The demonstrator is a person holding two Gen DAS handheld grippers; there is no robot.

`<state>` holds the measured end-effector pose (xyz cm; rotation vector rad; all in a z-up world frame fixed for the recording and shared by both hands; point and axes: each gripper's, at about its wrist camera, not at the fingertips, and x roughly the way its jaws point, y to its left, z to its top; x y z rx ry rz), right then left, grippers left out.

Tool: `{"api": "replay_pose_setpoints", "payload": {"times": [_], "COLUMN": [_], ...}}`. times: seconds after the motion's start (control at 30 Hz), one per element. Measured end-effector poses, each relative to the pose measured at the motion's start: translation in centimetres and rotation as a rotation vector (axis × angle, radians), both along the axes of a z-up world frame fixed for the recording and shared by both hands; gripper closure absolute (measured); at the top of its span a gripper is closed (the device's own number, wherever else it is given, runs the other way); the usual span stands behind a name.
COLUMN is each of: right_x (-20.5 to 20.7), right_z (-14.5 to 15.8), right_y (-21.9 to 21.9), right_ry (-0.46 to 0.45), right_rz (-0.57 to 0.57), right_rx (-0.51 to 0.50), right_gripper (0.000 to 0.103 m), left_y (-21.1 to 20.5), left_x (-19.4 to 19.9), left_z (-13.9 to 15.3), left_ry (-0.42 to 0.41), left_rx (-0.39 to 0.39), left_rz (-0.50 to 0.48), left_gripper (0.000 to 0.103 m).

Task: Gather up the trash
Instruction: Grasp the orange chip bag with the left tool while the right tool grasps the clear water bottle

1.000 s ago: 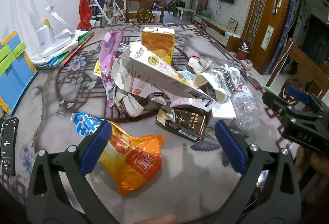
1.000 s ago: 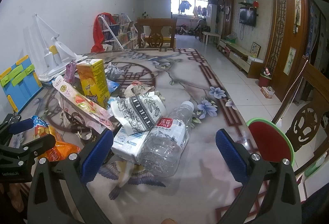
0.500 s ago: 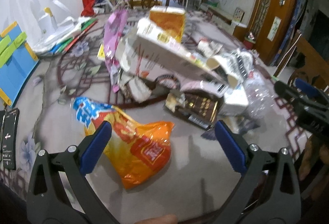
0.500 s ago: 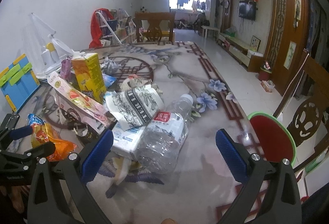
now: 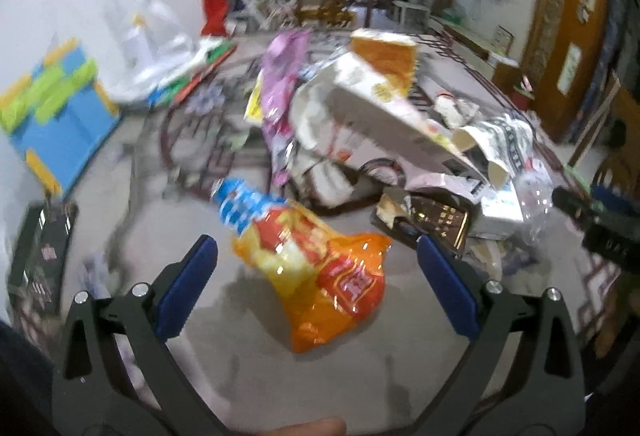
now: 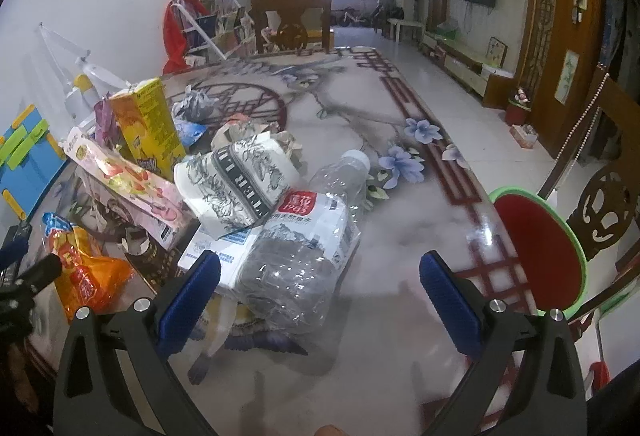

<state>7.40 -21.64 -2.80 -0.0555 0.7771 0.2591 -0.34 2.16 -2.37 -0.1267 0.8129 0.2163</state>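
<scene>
1. Left gripper [image 5: 316,268] hangs over the near edge of the table [image 5: 200,308], fingers [image 5: 188,288] spread wide and holding nothing.
2. Right between those fingers, flat on the table, lies the orange bag [image 5: 320,268], its blue end pointing away toward the far edge. No contact that I can see; this view is badly blurred.
3. Beyond the bag sits the trash pile: a pink wrapper [image 5: 280,83], a torn white carton [image 5: 368,107] leaning across it, an orange box [image 5: 384,55] standing behind, and a dark brown box [image 5: 432,220] at the pile's near side.
4. A blue and green board [image 5: 52,119] is at the table's left edge, and a black remote [image 5: 38,256] lies nearer the near-left corner.
5. Right gripper [image 6: 320,284], fingers [image 6: 448,300] also wide apart and empty, is over the near edge.
6. Just ahead of it lies a crushed clear bottle [image 6: 308,244] on its side, white cap pointing toward the far edge, red label up.
7. The bottle rests against a tissue pack [image 6: 216,248]; a crumpled paper cup [image 6: 240,183] with black lettering lies on top of both.
8. The yellow box [image 6: 148,123] stands upright behind them, toward the left edge.
9. A red and green stool [image 6: 540,252] stands just off the table's right edge.
</scene>
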Motion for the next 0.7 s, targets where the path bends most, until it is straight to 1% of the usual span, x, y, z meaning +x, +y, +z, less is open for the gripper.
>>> {"api": "replay_pose_setpoints", "payload": {"times": [0.1,0.17,0.23,0.33,0.4,0.47,0.53,0.6,0.7], "right_x": [0.2,0.6,1.0,1.8,2.6,3.2,3.7,4.2,5.2], "right_z": [-0.1,-0.2,-0.3,-0.7,-1.1,-1.3,-1.3,-1.4,-1.8], "right_y": [0.5,0.7,1.0,1.1,1.0,0.8,0.6,0.5,0.2], "right_ry": [0.009,0.014,0.021,0.038,0.062,0.077,0.087,0.095,0.14], "right_rz": [0.009,0.013,0.018,0.019,0.018,0.019,0.015,0.012,0.001], "right_rx": [-0.01,-0.013,-0.017,-0.024,-0.014,0.0,0.011,0.026,0.051], "right_gripper": [0.007,0.007,0.007,0.007,0.007,0.007,0.007,0.007,0.007], "left_y": [1.8,2.5,3.0,4.1,4.5,4.5,4.2,3.3,2.5], "left_x": [0.3,0.8,1.2,1.4,1.5,1.6,1.8,1.9,2.1], "left_z": [-0.7,-1.2,-1.5,-2.3,-2.8,-3.2,-3.6,-3.8,-4.1], "left_ry": [0.047,0.072,0.091,0.118,0.131,0.137,0.143,0.145,0.149], "left_rx": [-0.099,-0.149,-0.176,-0.264,-0.3,-0.323,-0.34,-0.339,-0.342], "left_rz": [0.069,0.099,0.124,0.172,0.208,0.229,0.231,0.224,0.21], "left_gripper": [0.005,0.005,0.005,0.005,0.005,0.005,0.005,0.005,0.005]}}
